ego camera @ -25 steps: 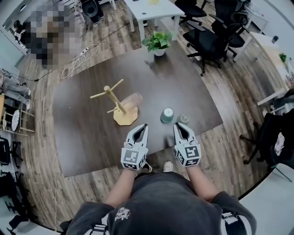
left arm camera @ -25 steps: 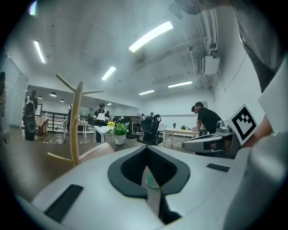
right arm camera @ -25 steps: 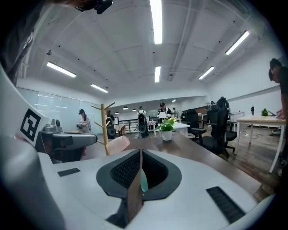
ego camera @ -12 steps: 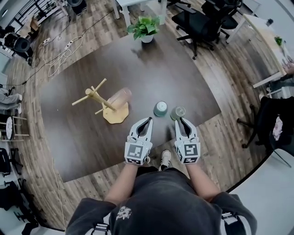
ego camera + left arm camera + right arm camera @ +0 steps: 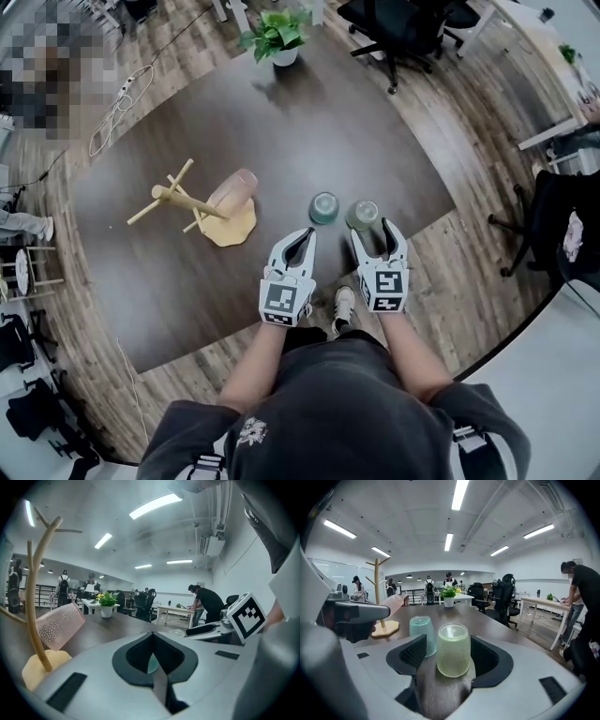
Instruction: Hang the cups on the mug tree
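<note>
Grasp, green cup (image 5: 453, 649): stands on table (image 5: 281, 122) at the mouth of right gripper (image 5: 453, 663), jaws just opened, apart, untouched; left gripper (image 5: 152, 639) jaws together, empty; I'd advance, close gently, sparing teal cup (image 5: 422, 634), then lift toward mug tree (image 5: 178, 195).

A dark brown table (image 5: 309, 112) stretches ahead of the fingers (image 5: 394, 236); a potted plant (image 5: 277, 33) stands at its far end, well beyond them; wood plank floor (image 5: 469, 281) lies all round. Black office chairs (image 5: 398, 23) and a white desk (image 5: 541, 603) sit farther off, right of the fingers; a loose cable (image 5: 117, 108) lies far left; strip lights (image 5: 459, 491) cross the white ceiling.
</note>
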Tool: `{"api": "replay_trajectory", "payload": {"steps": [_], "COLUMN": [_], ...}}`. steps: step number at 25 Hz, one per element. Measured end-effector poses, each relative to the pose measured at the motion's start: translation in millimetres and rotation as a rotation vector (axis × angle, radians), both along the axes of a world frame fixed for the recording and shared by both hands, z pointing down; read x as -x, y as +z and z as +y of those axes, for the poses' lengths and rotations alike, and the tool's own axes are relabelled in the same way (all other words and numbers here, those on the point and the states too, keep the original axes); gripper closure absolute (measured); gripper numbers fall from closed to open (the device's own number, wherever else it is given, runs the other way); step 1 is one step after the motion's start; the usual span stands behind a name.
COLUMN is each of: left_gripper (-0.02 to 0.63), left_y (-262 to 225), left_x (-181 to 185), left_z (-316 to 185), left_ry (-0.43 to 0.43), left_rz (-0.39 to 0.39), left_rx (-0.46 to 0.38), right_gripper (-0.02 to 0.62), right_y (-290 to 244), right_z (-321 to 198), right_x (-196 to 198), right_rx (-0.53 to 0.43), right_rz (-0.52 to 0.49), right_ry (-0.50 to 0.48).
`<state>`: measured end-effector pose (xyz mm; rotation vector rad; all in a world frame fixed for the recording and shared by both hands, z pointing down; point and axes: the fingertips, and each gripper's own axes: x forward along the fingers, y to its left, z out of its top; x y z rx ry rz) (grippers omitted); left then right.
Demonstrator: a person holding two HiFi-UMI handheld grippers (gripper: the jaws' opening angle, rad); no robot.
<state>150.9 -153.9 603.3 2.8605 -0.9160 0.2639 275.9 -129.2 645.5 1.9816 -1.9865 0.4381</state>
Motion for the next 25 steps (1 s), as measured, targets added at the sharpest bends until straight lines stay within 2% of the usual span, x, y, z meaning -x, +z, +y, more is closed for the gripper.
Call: {"api": "replay_trajectory", "payload": {"steps": [8, 16, 19, 25], "left_gripper": [0.606, 0.606, 0.606, 0.606], "left_y": [16.5, 22.2, 24.6, 25.6], "left_x": [8.6, 32.1, 34.6, 34.0], "left_z": [-2.8, -12.8, -13.4, -7.9], "left_ry": [-0.003, -0.064, -0.069, -0.077], "left_rz": [-0.043, -0.06, -0.064, -0.059], "left_rx": [0.014, 0.027, 0.028, 0.054], "right_gripper": [0.24, 0.241, 0.27, 0.272], "right_y": [38.0, 50.1, 49.8, 43.3], "right_z": [-20.5, -25.6, -25.3, -18.3], "right_x": [-2.5, -6.9, -7.3, -9.5], "right_rx": [0.061, 0.084, 0.085, 0.039], "right_rz": [-0.001, 0.003, 0.006, 0.014], "right_ry": [-0.028, -0.022, -0.023, -0.036]}}
